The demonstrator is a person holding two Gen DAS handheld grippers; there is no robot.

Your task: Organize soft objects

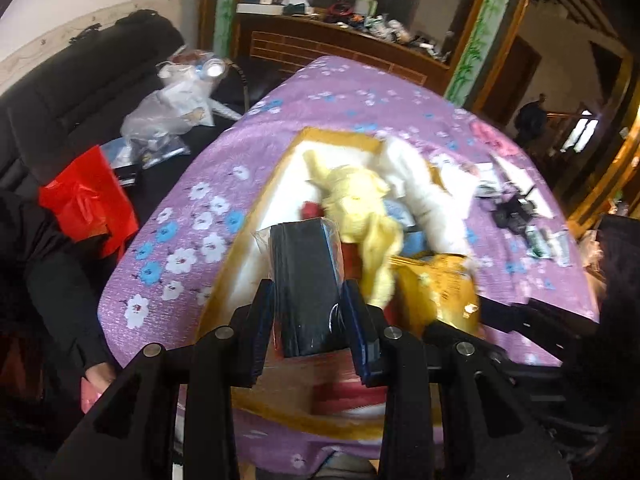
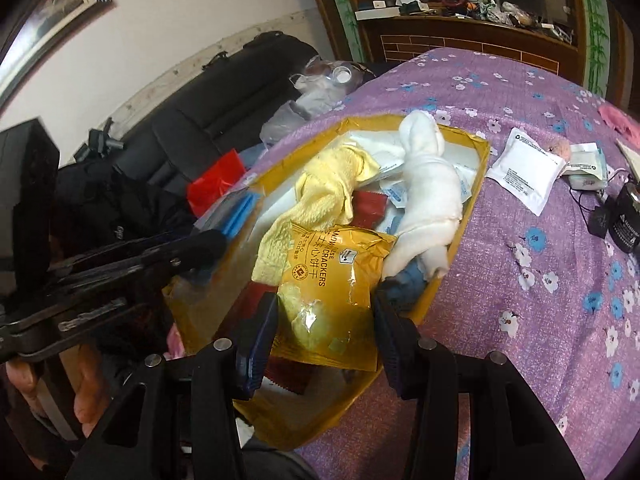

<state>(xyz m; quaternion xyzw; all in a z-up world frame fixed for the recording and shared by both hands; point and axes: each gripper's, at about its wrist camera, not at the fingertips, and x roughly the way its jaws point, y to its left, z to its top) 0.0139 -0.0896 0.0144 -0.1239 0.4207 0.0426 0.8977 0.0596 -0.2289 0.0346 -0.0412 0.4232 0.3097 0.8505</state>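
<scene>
A yellow cardboard box (image 1: 340,136) (image 2: 478,168) lies open on the purple flowered tablecloth. It holds a yellow cloth (image 1: 356,204) (image 2: 332,184), a rolled white cloth (image 1: 420,196) (image 2: 428,184) and red and blue items. My left gripper (image 1: 310,300) is shut on a dark plastic-wrapped pack (image 1: 306,280) above the box's near end. My right gripper (image 2: 326,312) is shut on a yellow crackers packet (image 2: 332,292) over the box. The left gripper shows at the left of the right wrist view (image 2: 208,244).
A white sachet (image 2: 524,168), small packets (image 2: 584,164) and a black device (image 2: 624,216) lie on the cloth right of the box. A black sofa (image 1: 80,92) with plastic bags and a red bag (image 1: 88,204) stands left. A cluttered wooden cabinet (image 1: 340,40) stands behind.
</scene>
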